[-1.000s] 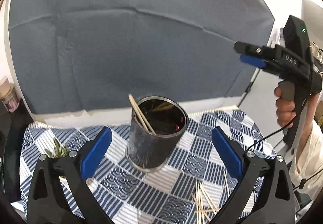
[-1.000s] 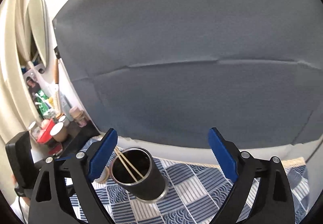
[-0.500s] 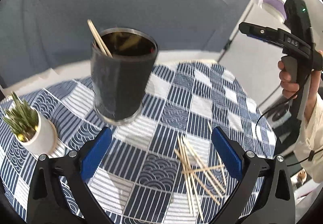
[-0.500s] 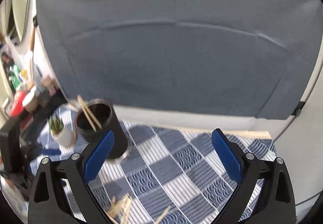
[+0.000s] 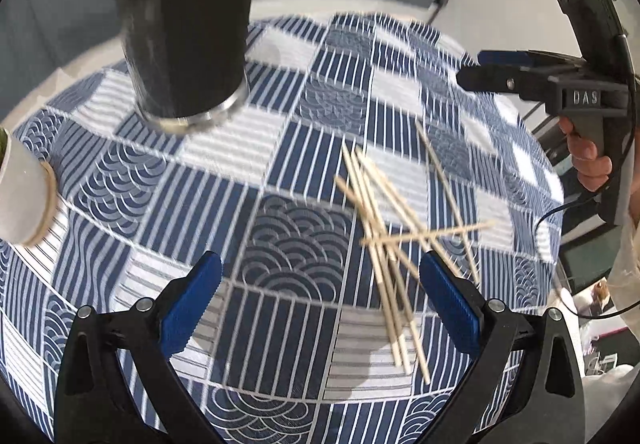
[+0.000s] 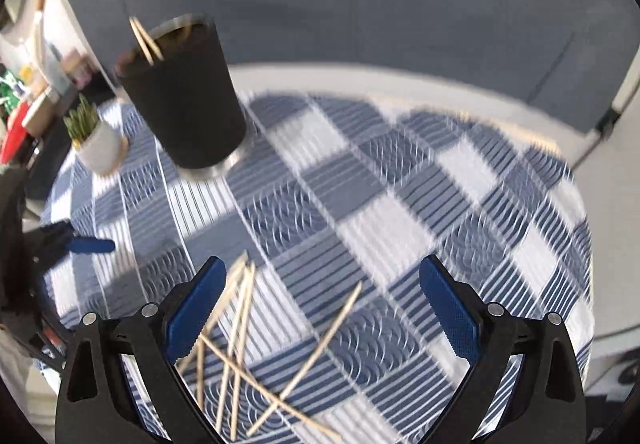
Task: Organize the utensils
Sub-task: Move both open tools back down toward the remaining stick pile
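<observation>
Left claw [image 5: 320, 300] and right claw [image 6: 318, 302]: both spread apart, empty, now lowered from the backdrop toward the counter [image 5: 280, 147]. Loose wooden sticks [image 5: 384, 228] newly in view; dark holder [image 5: 184, 19] shifted up-frame

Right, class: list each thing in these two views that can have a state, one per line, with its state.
left gripper: open, empty
right gripper: open, empty
black holder cup: upright on the cloth, two sticks inside
loose wooden sticks: scattered, crossing, flat on the cloth
small potted plant: upright
checked tablecloth: spread flat
</observation>
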`<state>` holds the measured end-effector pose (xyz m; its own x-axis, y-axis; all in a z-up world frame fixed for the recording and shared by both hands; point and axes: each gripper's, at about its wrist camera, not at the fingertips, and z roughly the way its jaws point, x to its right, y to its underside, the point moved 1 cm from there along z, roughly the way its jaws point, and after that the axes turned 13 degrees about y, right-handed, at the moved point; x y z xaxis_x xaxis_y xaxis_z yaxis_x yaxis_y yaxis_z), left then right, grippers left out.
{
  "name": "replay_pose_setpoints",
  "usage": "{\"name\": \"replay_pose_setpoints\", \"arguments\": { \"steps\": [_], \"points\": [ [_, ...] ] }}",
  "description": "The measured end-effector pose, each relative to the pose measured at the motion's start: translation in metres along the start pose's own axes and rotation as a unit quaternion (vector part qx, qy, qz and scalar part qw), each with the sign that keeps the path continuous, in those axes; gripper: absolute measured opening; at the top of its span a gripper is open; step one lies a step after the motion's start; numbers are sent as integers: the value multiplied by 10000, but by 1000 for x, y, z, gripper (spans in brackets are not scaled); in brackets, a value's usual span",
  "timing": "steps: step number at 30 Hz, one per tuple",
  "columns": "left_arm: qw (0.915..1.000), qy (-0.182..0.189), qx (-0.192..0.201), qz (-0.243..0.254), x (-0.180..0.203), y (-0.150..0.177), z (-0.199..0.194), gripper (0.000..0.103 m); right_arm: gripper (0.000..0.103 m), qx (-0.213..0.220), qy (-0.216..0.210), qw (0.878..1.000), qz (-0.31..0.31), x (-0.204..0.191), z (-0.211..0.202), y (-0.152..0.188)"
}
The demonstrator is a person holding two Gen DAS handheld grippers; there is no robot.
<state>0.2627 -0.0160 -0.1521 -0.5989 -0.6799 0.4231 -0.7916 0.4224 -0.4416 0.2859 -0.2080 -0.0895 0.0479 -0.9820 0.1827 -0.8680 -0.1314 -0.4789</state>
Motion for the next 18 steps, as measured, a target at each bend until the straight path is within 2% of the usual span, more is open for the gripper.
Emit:
{"name": "replay_pose_setpoints", "arguments": {
  "steps": [4,8,18],
  "points": [
    [9996,-87,-272,79,3,7,17,97,93,-357,180,9992,-51,-4,22,25],
    [9970,-363,-606,324,11,9,35,97,93,-601,306,9977,-47,-7,36,42],
    [9922,-757,-897,425,11,2,55,97,93,-997,438,9940,77,-5,59,65]
  ]
}}
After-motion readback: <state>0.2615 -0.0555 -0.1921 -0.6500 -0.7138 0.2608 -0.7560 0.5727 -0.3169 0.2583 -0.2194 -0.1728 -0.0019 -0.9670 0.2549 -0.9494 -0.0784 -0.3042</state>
